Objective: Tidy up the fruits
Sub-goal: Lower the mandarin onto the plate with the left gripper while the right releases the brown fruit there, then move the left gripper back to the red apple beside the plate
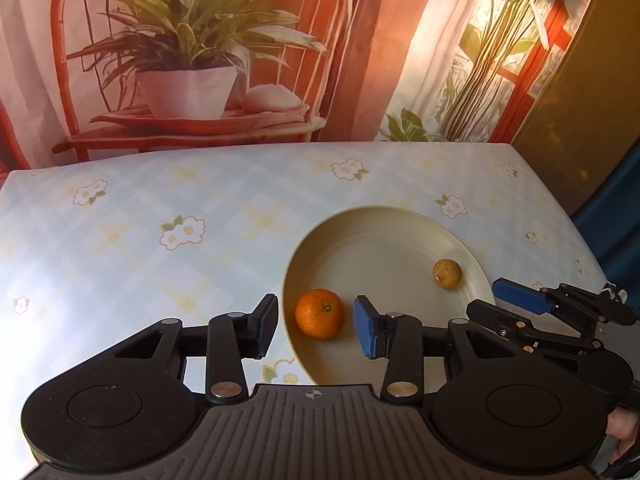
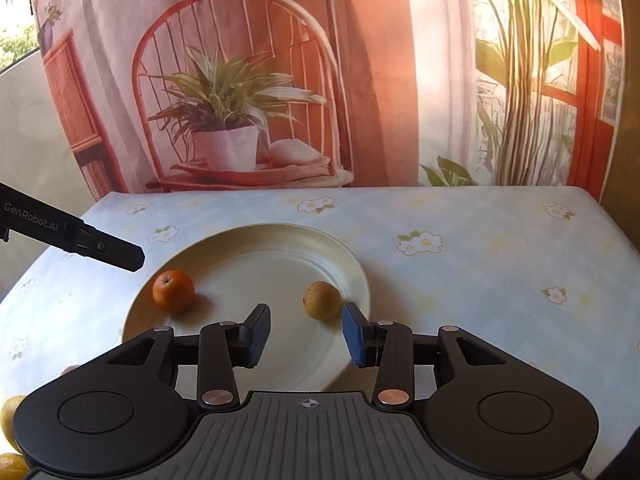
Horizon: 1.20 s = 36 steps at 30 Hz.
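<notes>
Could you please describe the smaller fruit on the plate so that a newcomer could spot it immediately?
On the flowered tablecloth sits one round cream plate. Two fruits lie on it; the yellow-brown fruit is near its right rim, duller and smaller than the bright orange mandarin at the left rim.

Plate [image 2: 352, 264]: smooth cream plastic or glazed ware w/ faint concentric ridges, soft sheen. Orange [image 1: 320, 313]: dimpled, slightly glossy peel. Small yellow-brown fruit [image 2: 322, 300]: dull, rough-looking skin. Tablecloth [image 1: 160, 264]: smooth wipe-clean type sheet, flower print, shiny where light hits. Left gripper [image 1: 316, 330] and right gripper [image 2: 304, 334]: matt black plastic, bright metal pivot pins, textured blue pads. Backdrop [image 2: 380, 60]: printed cloth, creased, matt.
</notes>
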Motion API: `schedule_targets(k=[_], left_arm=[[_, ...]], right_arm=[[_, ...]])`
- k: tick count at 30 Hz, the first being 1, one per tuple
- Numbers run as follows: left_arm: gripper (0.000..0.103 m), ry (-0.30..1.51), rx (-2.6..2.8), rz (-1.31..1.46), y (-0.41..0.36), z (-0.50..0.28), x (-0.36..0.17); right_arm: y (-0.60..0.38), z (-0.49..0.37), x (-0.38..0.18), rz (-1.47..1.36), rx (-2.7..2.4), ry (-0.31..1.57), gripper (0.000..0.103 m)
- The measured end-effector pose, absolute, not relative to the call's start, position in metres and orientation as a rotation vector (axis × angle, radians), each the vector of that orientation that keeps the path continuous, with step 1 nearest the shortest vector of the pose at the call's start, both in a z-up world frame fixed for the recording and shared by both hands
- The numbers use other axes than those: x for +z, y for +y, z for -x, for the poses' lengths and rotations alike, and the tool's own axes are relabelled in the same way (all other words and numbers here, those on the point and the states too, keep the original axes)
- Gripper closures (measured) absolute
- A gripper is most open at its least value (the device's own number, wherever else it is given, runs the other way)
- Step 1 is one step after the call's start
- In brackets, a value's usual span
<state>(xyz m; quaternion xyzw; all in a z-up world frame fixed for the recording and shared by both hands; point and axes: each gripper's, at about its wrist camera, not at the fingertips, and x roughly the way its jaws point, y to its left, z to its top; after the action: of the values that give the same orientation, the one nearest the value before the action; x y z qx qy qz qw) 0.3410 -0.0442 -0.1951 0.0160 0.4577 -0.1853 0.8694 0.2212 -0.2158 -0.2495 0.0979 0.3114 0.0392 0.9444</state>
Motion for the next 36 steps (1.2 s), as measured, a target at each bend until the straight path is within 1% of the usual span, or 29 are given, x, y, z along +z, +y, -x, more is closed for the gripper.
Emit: schedule_targets(k=[6,14,21,36], left_arm=[[0.059,0.944,-0.384,-0.007,-0.014,-0.315,-0.184],[0.059,0.985,-0.382,0.066,0.010,-0.297,-0.199],[0.059,1.015,-0.375,0.099,0.008,-0.296,-0.214],[0.060,1.020,-0.371,0.062,0.003,-0.297,-0.221]], right_arm=[[-0.204,-0.192,-0.238,-0.256,0.095,0.621,0.066],[-0.170,-0.171,-0.228,-0.221,0.149,0.653,0.066],[-0.148,-0.166,-0.229,-0.190,0.183,0.686,0.066],[-0.138,-0.163,-0.232,-0.191,0.188,0.715,0.066]])
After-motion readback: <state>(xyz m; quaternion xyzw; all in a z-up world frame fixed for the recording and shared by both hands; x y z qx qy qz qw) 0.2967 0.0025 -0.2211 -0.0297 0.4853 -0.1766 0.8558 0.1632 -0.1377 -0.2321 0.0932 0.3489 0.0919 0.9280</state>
